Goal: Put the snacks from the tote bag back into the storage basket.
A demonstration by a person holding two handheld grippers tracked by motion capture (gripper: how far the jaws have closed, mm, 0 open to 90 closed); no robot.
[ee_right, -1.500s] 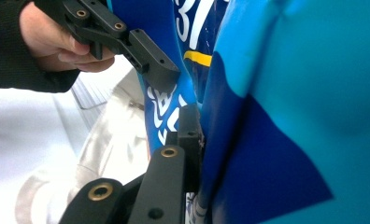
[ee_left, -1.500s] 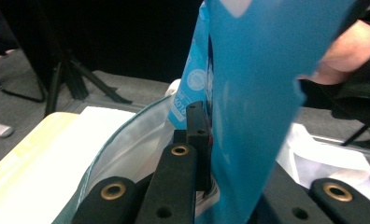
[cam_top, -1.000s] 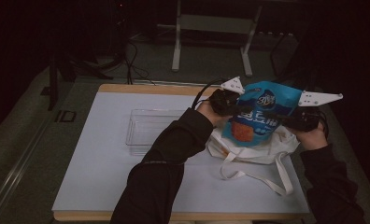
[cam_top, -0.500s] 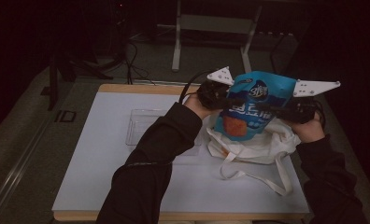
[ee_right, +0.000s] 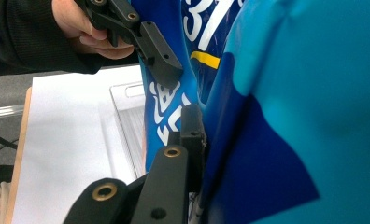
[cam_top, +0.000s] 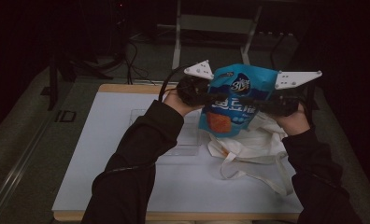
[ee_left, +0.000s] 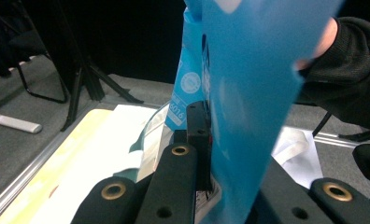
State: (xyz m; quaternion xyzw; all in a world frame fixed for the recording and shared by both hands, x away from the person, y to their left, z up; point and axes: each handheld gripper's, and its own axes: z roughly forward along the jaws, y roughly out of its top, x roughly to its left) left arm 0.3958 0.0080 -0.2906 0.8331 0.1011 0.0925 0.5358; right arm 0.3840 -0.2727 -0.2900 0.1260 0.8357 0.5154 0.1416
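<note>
Nearest the person, the white cloth tote bag (cam_top: 248,144) lies slumped on the white surface (cam_top: 103,186), its handles trailing toward the near edge and its mouth not clearly readable from the high view. Directly above the bag's far part hangs the blue snack bag (cam_top: 232,100), held in the air between both hands, so the thing the coming move most likely turns on is a plain vertical one: the snack bag is over the tote, upright, its long axis running top to bottom and its lower end just above or brushing the cloth; I cannot tell which.

The left tool (ee_left: 199,140) pinches the snack bag's left edge, with the foil passing between its black jaws in the left gripper view. The right tool (ee_right: 192,140) grips the opposite edge in the same manner, jaws pressed onto the foil. Both hands sit level with each other at about mid-height of the pack, neither nearer the tote than the other, so a lowering would probably be shared evenly.

To the left of the tote, a clear plastic tray (cam_top: 188,135) rests flat on the surface, partly hidden behind the left forearm. Beyond the far edge stands a metal frame (cam_top: 211,23) on the dark floor
</note>
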